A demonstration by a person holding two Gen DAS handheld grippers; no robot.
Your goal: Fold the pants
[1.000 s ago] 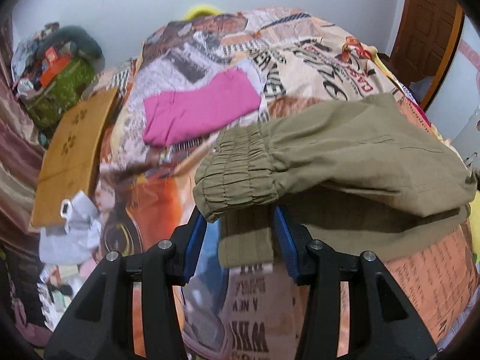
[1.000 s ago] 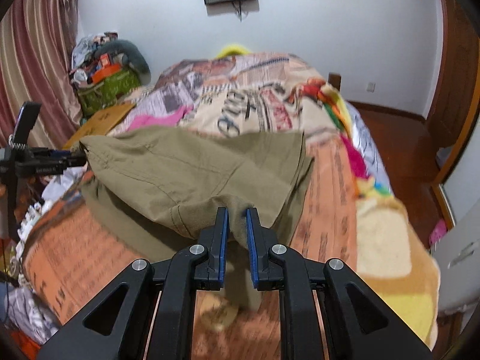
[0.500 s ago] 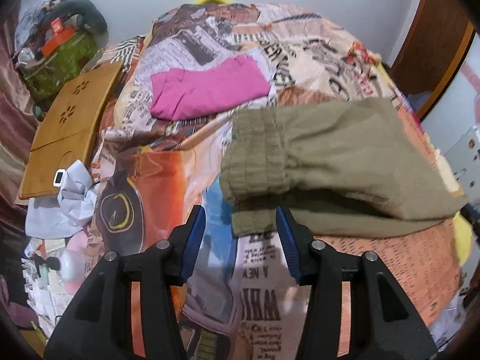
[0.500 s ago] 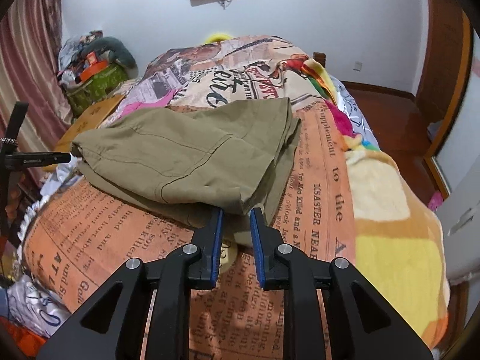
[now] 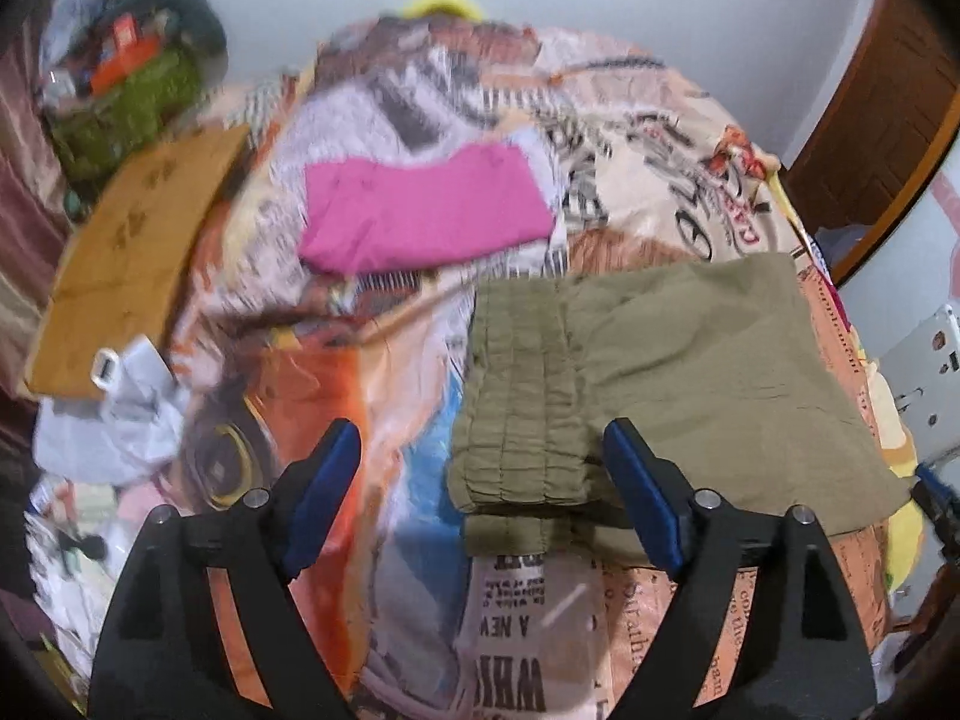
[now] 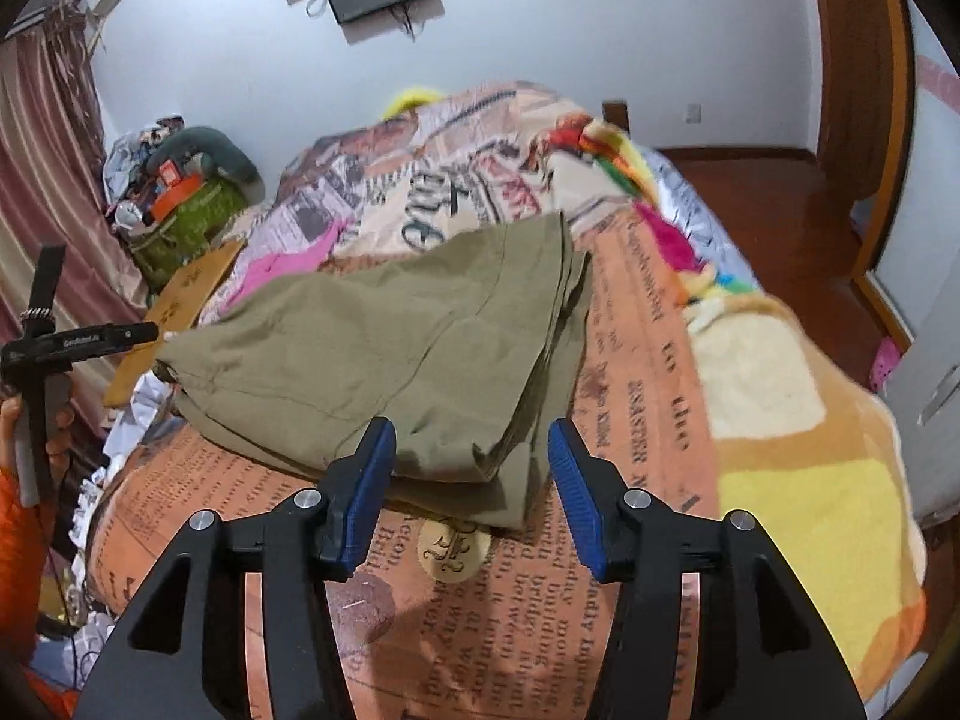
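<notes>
Pants down flat on the bed blanket, olive, already doubled over, lying crosswise between the two tools. Long axis from one tool straight to the other: gathered elastic end at the left, smooth folded end at the right.

Left gripper just been opening, now spread wide. Elastic end framed between the blue pads, yet no pad pressing on cloth. Nothing held. Right gripper also just been opening, about halfway apart. Near corner of the pants poking in between the jaws, pads clear of it on both sides. Nothing held there either. Cloth let go at both ends, by the look of it.

Next fold, most likely: one short end carried over along that long axis to meet the other. Each end right in front of its own tool, neither hand nearer than the other. Simple regrip at the edge, either side.

Left view only: ribbing of the elastic end, a lower layer sticking out beneath it, plus a pink garment well beyond and a wooden board off to the side. Right view only: stacked layers along the far fold, and the left tool hovering just off the pants' far tip, with the person's hand on its handle.
</notes>
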